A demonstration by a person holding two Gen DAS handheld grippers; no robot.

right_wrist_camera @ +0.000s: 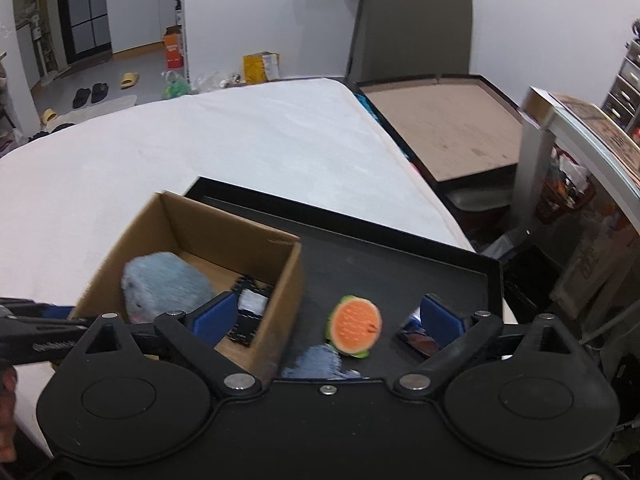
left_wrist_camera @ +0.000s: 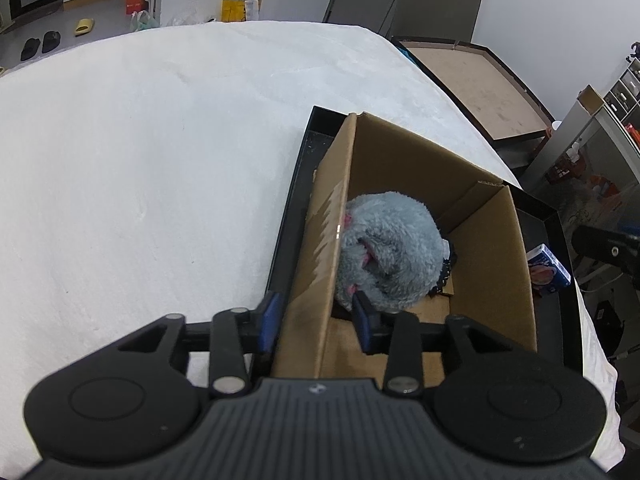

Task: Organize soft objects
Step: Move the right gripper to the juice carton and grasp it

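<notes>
A brown cardboard box [left_wrist_camera: 492, 240] stands in a black tray [left_wrist_camera: 288, 216] on a white-covered table. A grey-blue plush toy [left_wrist_camera: 390, 248] lies inside the box, on a black lacy cloth [right_wrist_camera: 248, 320]. My left gripper [left_wrist_camera: 316, 320] straddles the box's left wall, one finger outside, one inside against the plush; the jaws look closed on the wall. My right gripper [right_wrist_camera: 324, 316] is wide open above the tray [right_wrist_camera: 400, 264], over a round orange watermelon-slice toy [right_wrist_camera: 354, 326]. A blue fabric piece [right_wrist_camera: 320, 362] lies just below it. The box [right_wrist_camera: 280, 280] and plush [right_wrist_camera: 164, 284] lie left.
A blue snack packet [left_wrist_camera: 546, 270] lies in the tray right of the box, also by the right fingertip [right_wrist_camera: 418, 338]. A brown board in a dark frame [right_wrist_camera: 440, 128] and a cluttered shelf [right_wrist_camera: 580, 184] stand to the right. A grey chair back [right_wrist_camera: 408, 20] is behind the table.
</notes>
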